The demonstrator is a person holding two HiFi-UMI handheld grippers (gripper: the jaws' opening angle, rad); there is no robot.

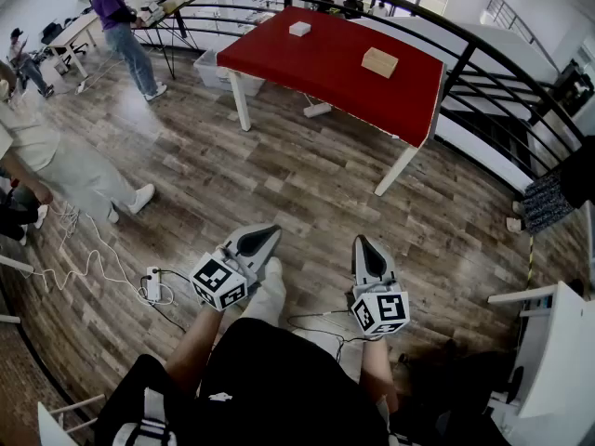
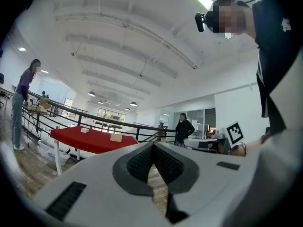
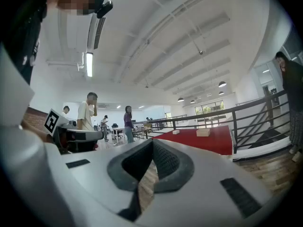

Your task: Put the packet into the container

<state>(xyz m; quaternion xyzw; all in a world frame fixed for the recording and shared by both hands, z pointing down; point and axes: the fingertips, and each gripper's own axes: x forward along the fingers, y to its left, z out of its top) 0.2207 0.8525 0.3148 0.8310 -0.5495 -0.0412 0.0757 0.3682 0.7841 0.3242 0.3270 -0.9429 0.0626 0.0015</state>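
Observation:
A red table (image 1: 335, 63) stands far ahead, across a wooden floor. On it lie a tan box (image 1: 379, 61) and a small white block (image 1: 299, 29); which is the packet and which the container I cannot tell. Both grippers hang low near the person's knees, well short of the table. My left gripper (image 1: 271, 234) is shut with nothing in it, and so is my right gripper (image 1: 363, 242). The left gripper view shows its closed jaws (image 2: 152, 148) with the table (image 2: 80, 140) and tan box (image 2: 116, 137) far off. Over the right gripper (image 3: 152, 144), the tan box (image 3: 203, 132) shows too.
A black railing (image 1: 483, 59) curves behind the table. A white bin (image 1: 223, 68) sits under the table's left end. Cables and a power strip (image 1: 153, 284) lie on the floor at left. People stand at left (image 1: 125, 26). White furniture (image 1: 558, 360) is at lower right.

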